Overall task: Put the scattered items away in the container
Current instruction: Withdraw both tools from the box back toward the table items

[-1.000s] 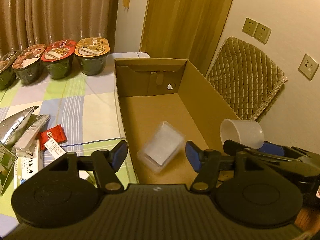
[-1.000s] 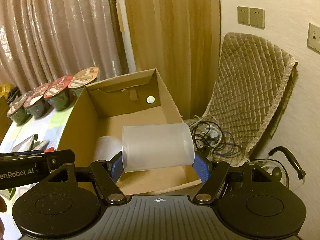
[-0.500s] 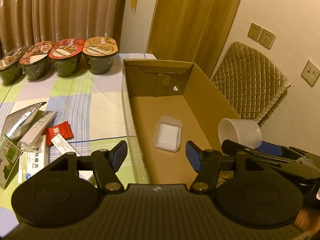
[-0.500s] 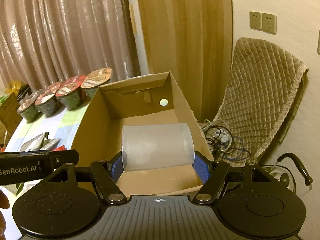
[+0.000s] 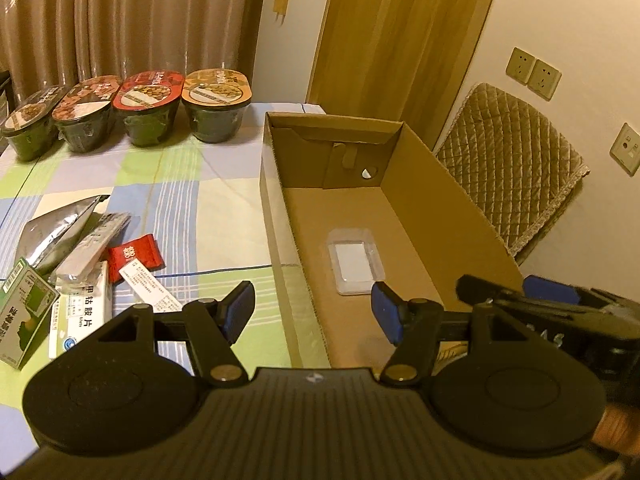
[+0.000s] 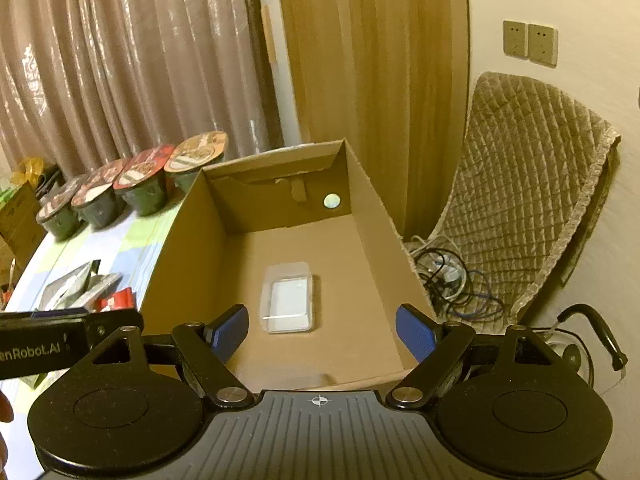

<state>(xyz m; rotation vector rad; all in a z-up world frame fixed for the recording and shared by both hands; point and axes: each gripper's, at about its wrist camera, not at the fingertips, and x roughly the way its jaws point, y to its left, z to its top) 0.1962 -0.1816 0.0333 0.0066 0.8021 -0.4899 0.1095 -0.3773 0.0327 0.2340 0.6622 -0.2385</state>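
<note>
Grippers side by side above the cardboard box, left gripper and right gripper both spread, empty.

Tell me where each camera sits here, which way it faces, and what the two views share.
Left wrist: rides the left gripper, near the box's left wall, facing the table's far end; open blue pads, the right gripper at right.
Right wrist: rides the right gripper, at the box's near end, looking along it; open pads, the left gripper at left.
Shared: the cardboard box, the clear plastic case on its floor, the row of noodle bowls.
</note>
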